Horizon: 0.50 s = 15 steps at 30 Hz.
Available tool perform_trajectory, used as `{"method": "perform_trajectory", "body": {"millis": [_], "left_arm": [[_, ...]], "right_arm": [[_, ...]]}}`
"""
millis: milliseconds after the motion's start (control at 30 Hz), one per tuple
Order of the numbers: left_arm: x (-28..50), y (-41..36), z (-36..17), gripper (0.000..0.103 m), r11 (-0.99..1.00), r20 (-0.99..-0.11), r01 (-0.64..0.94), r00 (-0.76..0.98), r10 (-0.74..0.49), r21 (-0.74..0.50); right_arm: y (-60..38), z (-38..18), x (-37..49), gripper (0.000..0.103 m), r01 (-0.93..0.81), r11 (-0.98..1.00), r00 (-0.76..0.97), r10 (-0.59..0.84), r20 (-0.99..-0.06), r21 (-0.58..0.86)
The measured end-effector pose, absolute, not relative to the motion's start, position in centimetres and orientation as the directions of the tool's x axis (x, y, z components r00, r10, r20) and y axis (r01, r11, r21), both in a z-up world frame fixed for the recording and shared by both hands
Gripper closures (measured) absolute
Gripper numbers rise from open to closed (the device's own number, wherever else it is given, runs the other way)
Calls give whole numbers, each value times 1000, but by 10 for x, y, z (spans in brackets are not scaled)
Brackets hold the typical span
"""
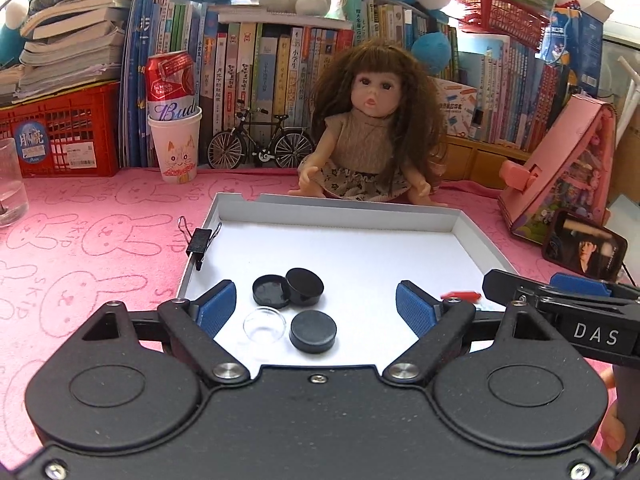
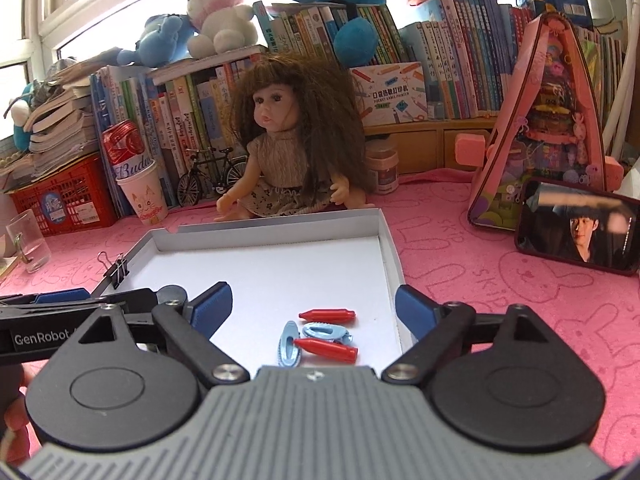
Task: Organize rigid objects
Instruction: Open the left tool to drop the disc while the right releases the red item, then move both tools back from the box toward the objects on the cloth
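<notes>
Black caps (image 1: 306, 286): lower centre of white tray (image 1: 360, 236), light, stiff; pinch across rims.
Clear dish (image 1: 265, 323): slippery, probably fragile.
Left tool (image 1: 316, 310): wide apart, empty.
Red pieces (image 2: 327, 314): lower centre, small, rigid.
Right tool (image 2: 314, 312): wide, empty.

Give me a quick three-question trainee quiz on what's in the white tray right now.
1. True or false: the left hand-held gripper is holding a black cap.
2. How many red caps lie in the white tray?
3. The binder clip is: A) clipped on the tray's edge B) inside the cup C) held in the right hand-held gripper

Key: 1 false, both grippers are open and empty; 2 two; 3 A
</notes>
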<state>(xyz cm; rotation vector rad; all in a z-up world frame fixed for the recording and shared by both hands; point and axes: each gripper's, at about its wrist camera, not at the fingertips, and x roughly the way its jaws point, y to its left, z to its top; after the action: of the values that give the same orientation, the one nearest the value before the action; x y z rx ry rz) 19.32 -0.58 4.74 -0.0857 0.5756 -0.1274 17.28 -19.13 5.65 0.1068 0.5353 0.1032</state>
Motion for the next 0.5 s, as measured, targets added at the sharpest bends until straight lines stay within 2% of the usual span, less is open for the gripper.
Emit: {"method": "perform_trajectory", "body": {"millis": [500], "left_arm": [[146,6,54,17,986,-515,96,843,-152,-134]], "right_arm": [[-182,68,134,3,-125,987,863,159,-480,103]]}}
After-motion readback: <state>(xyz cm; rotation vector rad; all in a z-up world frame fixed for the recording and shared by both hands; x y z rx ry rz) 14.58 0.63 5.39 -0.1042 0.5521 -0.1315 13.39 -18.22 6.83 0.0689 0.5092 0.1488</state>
